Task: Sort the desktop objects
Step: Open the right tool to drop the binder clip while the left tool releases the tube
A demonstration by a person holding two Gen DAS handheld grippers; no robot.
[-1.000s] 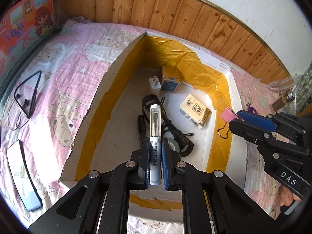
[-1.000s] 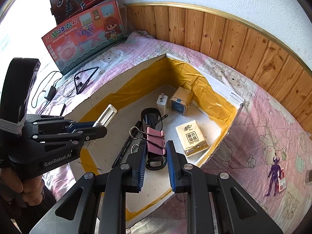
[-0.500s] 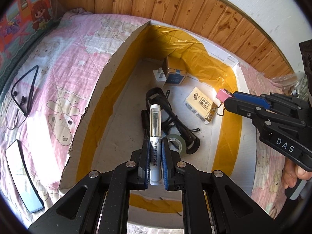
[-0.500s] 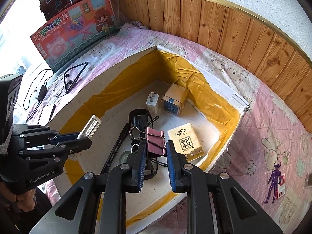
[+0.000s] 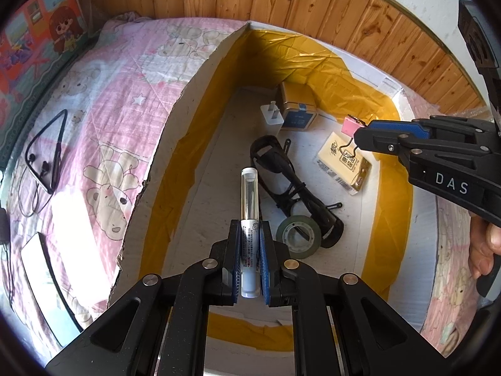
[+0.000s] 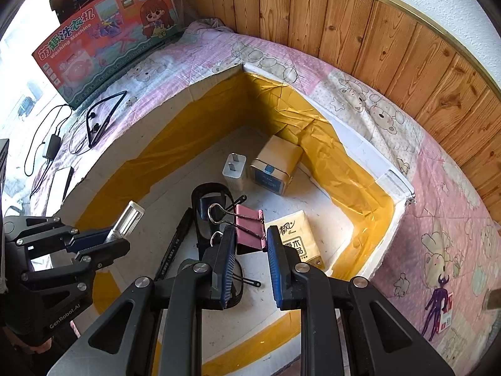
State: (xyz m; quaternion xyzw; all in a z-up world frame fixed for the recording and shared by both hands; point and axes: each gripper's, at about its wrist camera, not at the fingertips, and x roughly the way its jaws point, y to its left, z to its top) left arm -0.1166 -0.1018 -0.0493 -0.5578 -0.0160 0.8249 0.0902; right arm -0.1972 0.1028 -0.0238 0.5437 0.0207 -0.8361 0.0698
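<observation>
In box [image 6: 360, 144]: plug [image 6: 233, 170] left of tin [image 6: 275, 164] at back corner, tissues [image 6: 297, 241] right, tape [image 5: 299, 235] nearer front; earphones [image 5: 47, 156] on bed [image 5: 119, 100] outside-left.

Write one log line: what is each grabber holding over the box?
left gripper: shut on white tube | right gripper: shut on pink binder clip | both over box
</observation>
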